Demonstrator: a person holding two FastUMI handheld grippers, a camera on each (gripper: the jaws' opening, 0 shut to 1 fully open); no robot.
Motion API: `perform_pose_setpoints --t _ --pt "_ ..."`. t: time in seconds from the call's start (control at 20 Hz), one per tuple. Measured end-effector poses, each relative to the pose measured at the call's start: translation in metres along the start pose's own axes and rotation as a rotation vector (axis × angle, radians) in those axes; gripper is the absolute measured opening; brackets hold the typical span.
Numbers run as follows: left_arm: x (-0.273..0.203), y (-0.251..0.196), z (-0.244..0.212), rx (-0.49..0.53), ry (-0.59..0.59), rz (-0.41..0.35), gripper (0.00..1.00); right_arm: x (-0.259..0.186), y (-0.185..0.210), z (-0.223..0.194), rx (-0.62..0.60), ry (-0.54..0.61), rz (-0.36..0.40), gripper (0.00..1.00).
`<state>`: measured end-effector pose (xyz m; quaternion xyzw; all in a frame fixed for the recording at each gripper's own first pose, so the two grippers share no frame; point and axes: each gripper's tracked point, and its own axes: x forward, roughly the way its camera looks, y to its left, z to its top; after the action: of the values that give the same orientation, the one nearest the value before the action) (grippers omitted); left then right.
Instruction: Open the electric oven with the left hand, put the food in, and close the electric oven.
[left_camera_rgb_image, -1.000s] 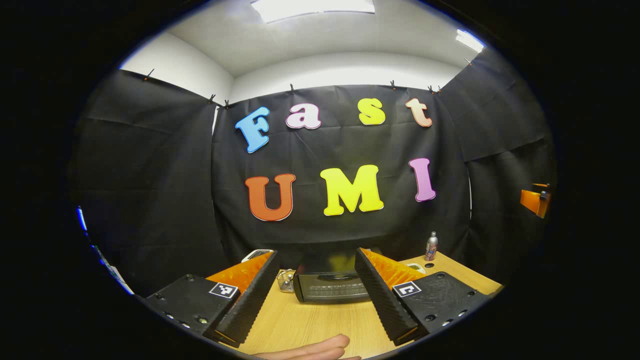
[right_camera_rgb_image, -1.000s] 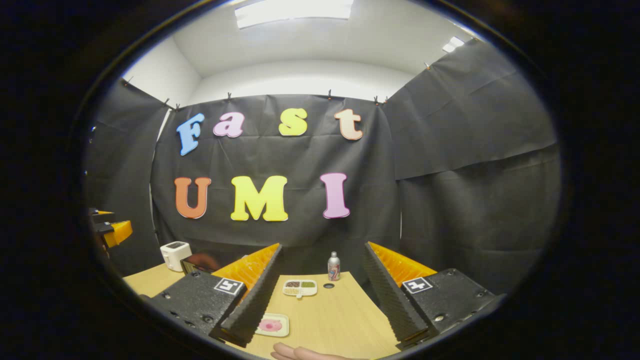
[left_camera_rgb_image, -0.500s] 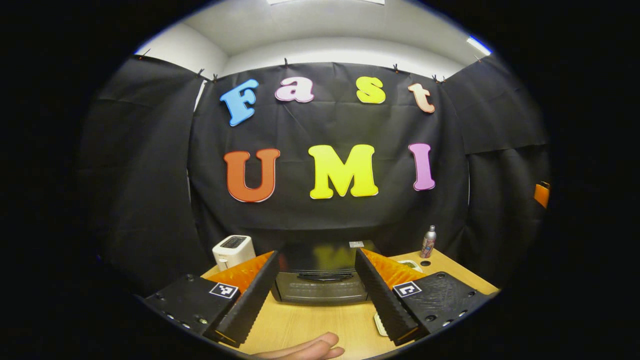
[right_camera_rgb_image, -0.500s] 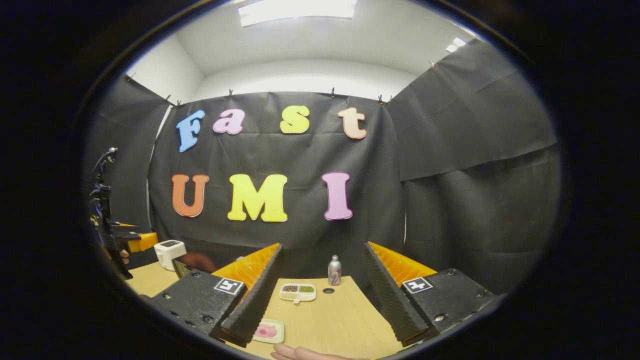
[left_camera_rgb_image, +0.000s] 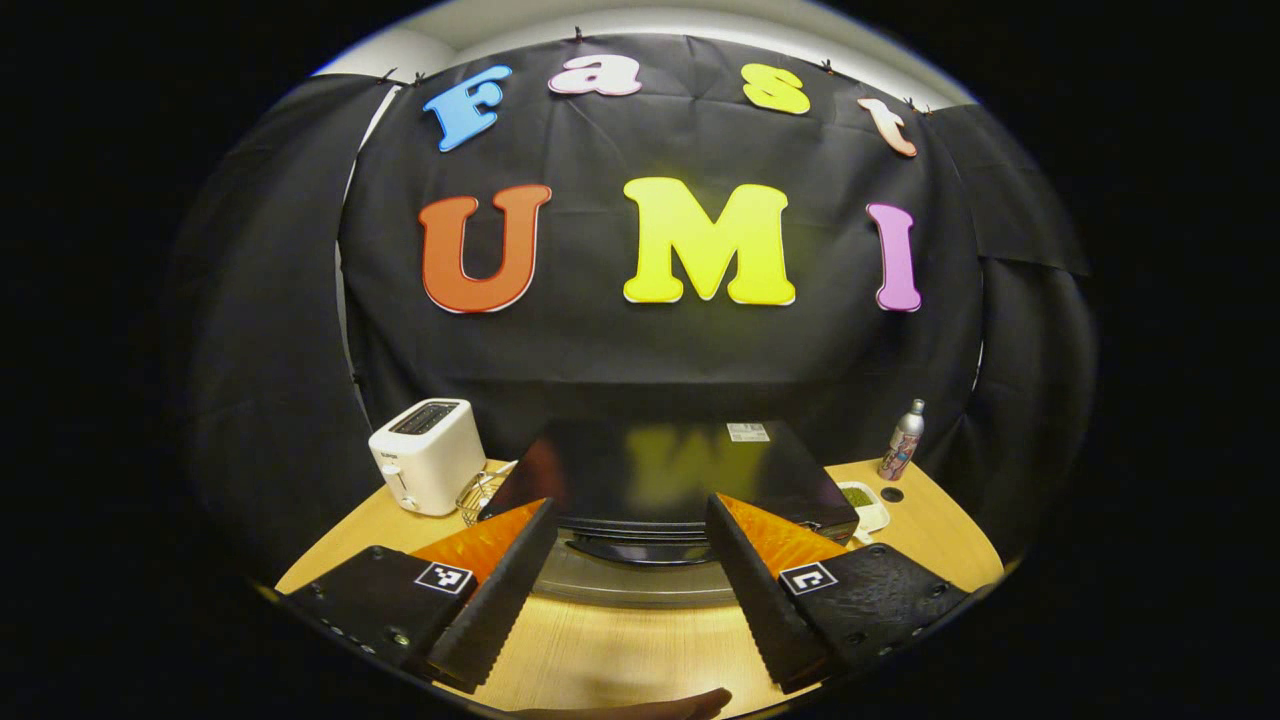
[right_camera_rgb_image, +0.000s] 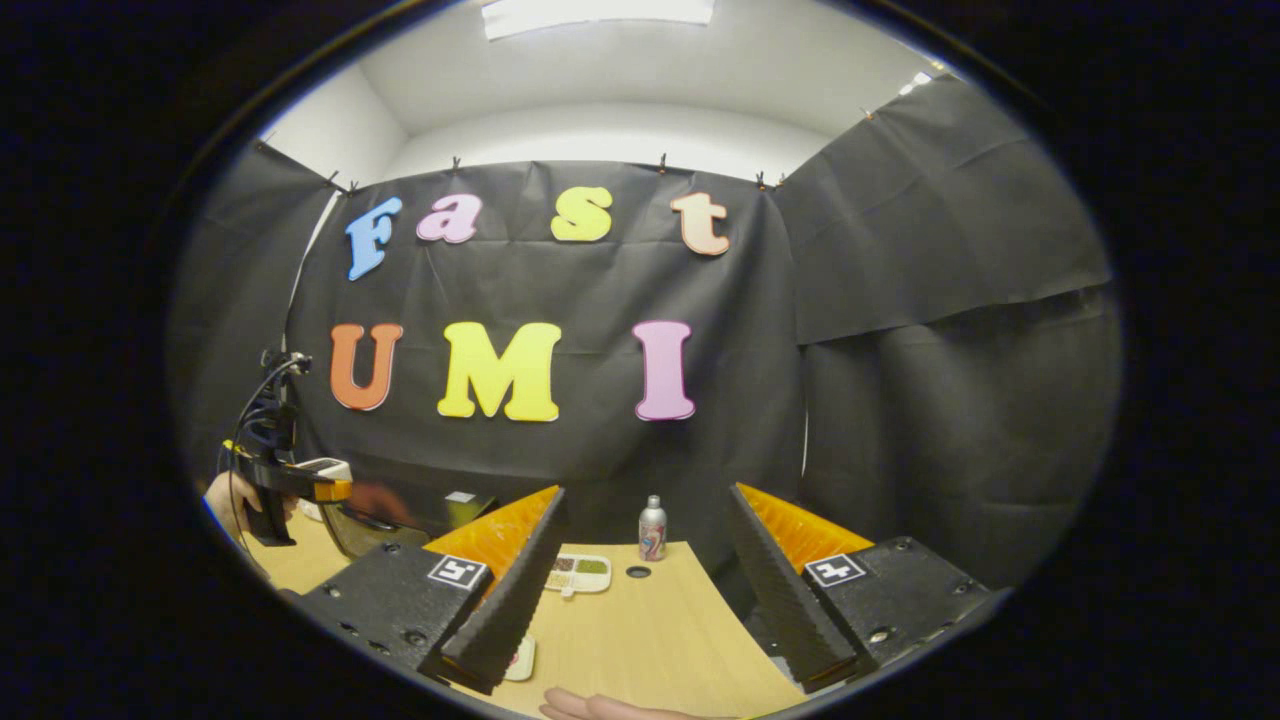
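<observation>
The black electric oven (left_camera_rgb_image: 660, 470) stands just ahead of my left gripper (left_camera_rgb_image: 628, 505), its door shut and the door handle (left_camera_rgb_image: 640, 550) lying between the spread fingers. The left gripper is open and holds nothing. In the right gripper view that same gripper (right_camera_rgb_image: 290, 482) hangs in a hand (right_camera_rgb_image: 225, 500) in front of the oven (right_camera_rgb_image: 385, 520). My right gripper (right_camera_rgb_image: 647, 495) is open and empty above the table (right_camera_rgb_image: 650, 640). The food plate (right_camera_rgb_image: 522, 657) with something pink on it peeks out from behind a finger (right_camera_rgb_image: 500, 610).
Left of the oven stand a white toaster (left_camera_rgb_image: 425, 455) and a small wire basket (left_camera_rgb_image: 480, 490). To its right are a divided dish (left_camera_rgb_image: 865, 505) and a silver bottle (left_camera_rgb_image: 903, 440), both also ahead of the right gripper: dish (right_camera_rgb_image: 575, 573), bottle (right_camera_rgb_image: 652, 527).
My left gripper has moved forward and down toward the oven, which now looms large between its fingers. The right gripper drifted slightly; the food plate slid mostly behind its finger.
</observation>
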<state>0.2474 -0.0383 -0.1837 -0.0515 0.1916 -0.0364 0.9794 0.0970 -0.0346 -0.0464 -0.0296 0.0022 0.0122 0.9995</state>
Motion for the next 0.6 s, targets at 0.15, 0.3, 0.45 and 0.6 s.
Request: perform_pose_setpoints --t 0.15,0.3,0.45,0.6 --pt "0.022 -0.006 -0.021 -0.012 0.071 -0.017 0.95 0.003 -0.011 -0.008 0.001 0.005 -0.026 0.96" --pt "0.036 -0.008 -0.031 -0.018 0.108 -0.016 0.95 0.000 -0.008 -0.019 0.017 0.040 -0.018 0.97" --pt "0.042 -0.008 -0.034 0.018 0.119 0.000 0.96 0.002 -0.017 -0.017 -0.003 0.025 -0.042 0.96" --pt "0.046 -0.012 -0.037 0.041 0.136 0.003 0.95 -0.003 -0.015 -0.012 -0.003 0.019 -0.040 0.97"
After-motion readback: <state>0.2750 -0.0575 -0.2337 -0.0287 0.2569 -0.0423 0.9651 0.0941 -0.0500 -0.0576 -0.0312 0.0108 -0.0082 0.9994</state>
